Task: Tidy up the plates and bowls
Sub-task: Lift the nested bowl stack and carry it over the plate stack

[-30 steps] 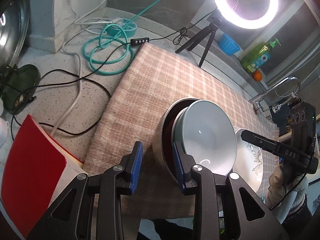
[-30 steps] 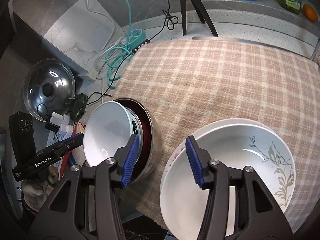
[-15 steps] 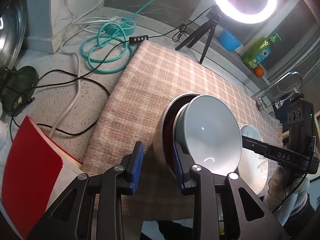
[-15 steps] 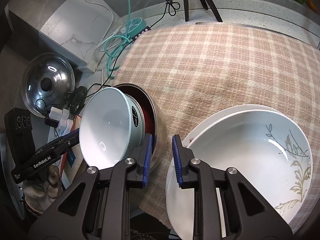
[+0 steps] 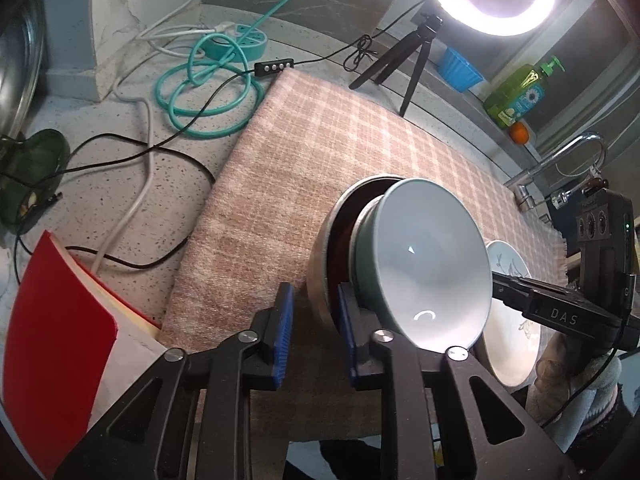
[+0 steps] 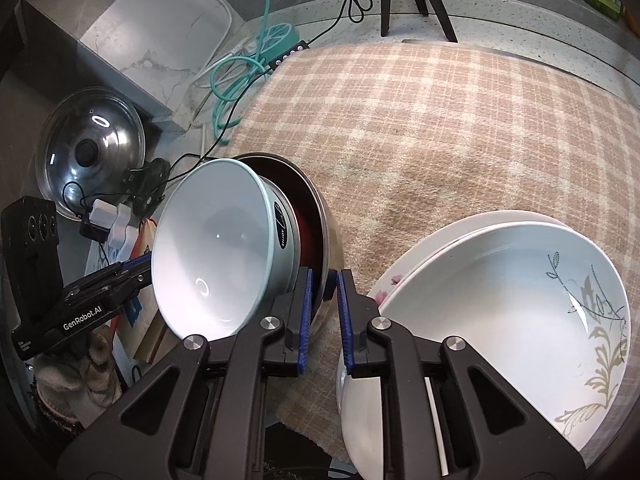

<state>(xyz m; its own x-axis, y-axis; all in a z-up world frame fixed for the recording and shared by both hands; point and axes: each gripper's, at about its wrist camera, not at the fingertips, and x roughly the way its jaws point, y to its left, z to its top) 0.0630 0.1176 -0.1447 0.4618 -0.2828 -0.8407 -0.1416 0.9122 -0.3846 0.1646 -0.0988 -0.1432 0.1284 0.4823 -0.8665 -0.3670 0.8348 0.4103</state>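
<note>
**A:** Left wrist view. What has just changed?

**B:** My left gripper (image 5: 314, 292) has just been closing its jaws. They now pinch the rim of the round stainless-steel bowl (image 5: 318, 264), one blue pad outside the wall and one inside. The bowl stands on the beige checked cloth (image 5: 320, 140). A dark red bowl (image 5: 340, 240) is nested in it, and a pale glazed ceramic bowl (image 5: 424, 272) sits tilted on top.

**A:** Right wrist view?

**B:** My right gripper (image 6: 324, 276) has likewise just been closing its jaws. The pads have nearly met, with the steel rim between them. This is the side nearest the white leaf-patterned deep plate (image 6: 500, 320), which rests on a pink-flowered plate (image 6: 400, 276).

**A:** What does that mean for the task?

**B:** I judge both grips set, so the nested stack can be moved as one. The tilted pale bowl may slide.
</note>
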